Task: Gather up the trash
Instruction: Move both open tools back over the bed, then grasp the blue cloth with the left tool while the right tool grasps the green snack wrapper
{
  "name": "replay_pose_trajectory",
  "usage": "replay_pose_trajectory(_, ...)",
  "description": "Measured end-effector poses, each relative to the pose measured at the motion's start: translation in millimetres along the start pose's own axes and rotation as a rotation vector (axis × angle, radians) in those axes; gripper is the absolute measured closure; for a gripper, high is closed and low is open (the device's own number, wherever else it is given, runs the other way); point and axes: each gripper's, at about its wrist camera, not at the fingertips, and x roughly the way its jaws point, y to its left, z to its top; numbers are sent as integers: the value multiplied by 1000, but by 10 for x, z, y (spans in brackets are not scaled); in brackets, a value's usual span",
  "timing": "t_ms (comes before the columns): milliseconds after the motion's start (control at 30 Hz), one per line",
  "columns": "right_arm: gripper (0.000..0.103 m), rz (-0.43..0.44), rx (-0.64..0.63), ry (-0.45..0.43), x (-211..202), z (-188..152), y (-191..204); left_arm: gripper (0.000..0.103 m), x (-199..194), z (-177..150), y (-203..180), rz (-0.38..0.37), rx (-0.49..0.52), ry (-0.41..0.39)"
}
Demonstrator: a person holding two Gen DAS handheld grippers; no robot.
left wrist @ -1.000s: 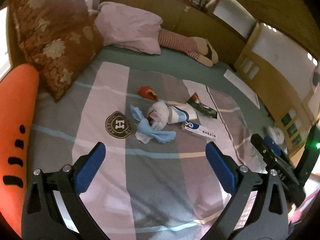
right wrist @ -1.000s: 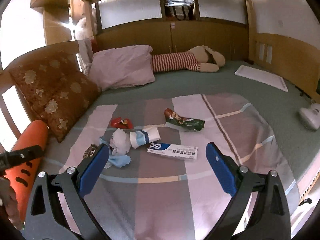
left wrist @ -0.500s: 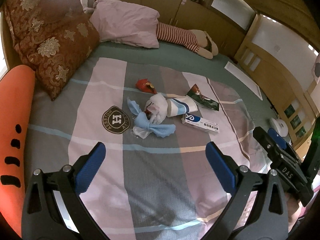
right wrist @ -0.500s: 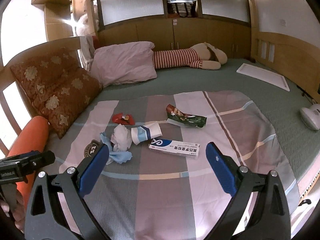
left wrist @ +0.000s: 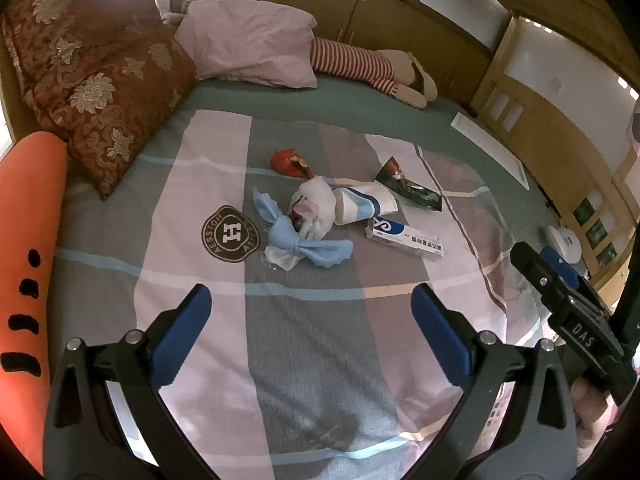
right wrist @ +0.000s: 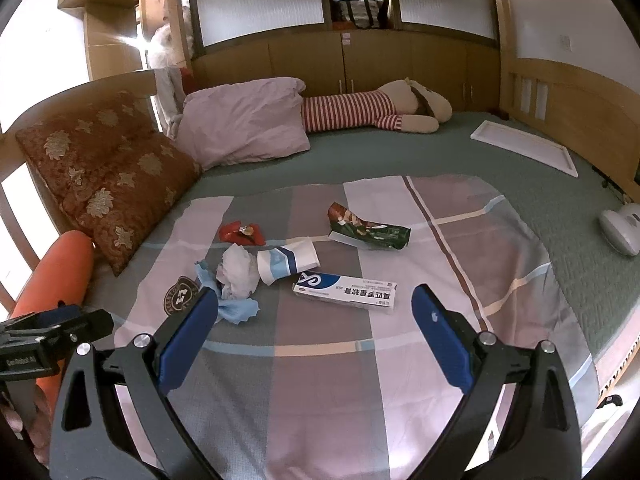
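Observation:
Trash lies clustered on the striped blanket (left wrist: 312,344): a red wrapper (left wrist: 289,162), a crumpled white tissue (left wrist: 316,208), a blue cloth scrap (left wrist: 308,244), a tipped paper cup (left wrist: 364,205), a green snack bag (left wrist: 412,192) and a white-and-blue carton (left wrist: 406,238). In the right wrist view I see the same wrapper (right wrist: 242,233), tissue (right wrist: 238,270), cup (right wrist: 286,264), bag (right wrist: 370,232) and carton (right wrist: 346,290). My left gripper (left wrist: 310,326) is open and empty, short of the pile. My right gripper (right wrist: 314,330) is open and empty, just short of the carton.
A brown floral cushion (left wrist: 92,76), a pink pillow (left wrist: 250,50) and a striped plush toy (left wrist: 368,68) lie at the head of the bed. An orange bolster (left wrist: 28,260) runs along the left edge. A white board (right wrist: 524,152) and a white device (right wrist: 622,228) lie at right.
Both grippers have drawn slightly nearer the pile and tilted; the trash sits a little larger and more central in view. Nothing has been picked up.

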Motion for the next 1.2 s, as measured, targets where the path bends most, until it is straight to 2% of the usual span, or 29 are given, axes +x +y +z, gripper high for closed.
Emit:
replay_pose_trajectory(333, 7, 22, 7, 41, 92, -7, 18, 4, 318, 19, -11, 66, 9, 27)
replay_pose_trajectory(500, 8, 38, 25, 74, 181, -23, 33, 5, 737, 183, 1, 80, 11, 45)
replay_pose_trajectory(633, 8, 35, 25, 70, 180, -21, 15, 20, 1184, 299, 108, 69, -41, 100)
replay_pose_trajectory(800, 8, -19, 37, 57, 301, 91, -176, 29, 1692, 368, 248, 102, -83, 172)
replay_pose_trajectory(900, 8, -51, 46, 58, 583, 256, -369, 34, 1917, 377, 367, 105, -123, 208)
replay_pose_trajectory(1000, 8, -75, 32, 142, 1070, 349, -526, 37, 2045, 381, 415, 102, -128, 222)
replay_pose_trajectory(1067, 8, -99, 10, 155, 1350, 395, -568, 46, 2065, 397, 415, 92, -111, 213)
replay_pose_trajectory(1100, 8, -107, -10, 165, 1505, 423, -565, 63, 2065, 414, 420, 82, -105, 211)
replay_pose_trajectory(1133, 8, -115, -34, 172, 1629, 438, -562, 73, 2050, 421, 433, 74, -110, 212)
replay_pose_trajectory(1200, 8, -145, -103, 194, 1929, 475, -502, 73, 1945, 477, 450, 45, -134, 203)
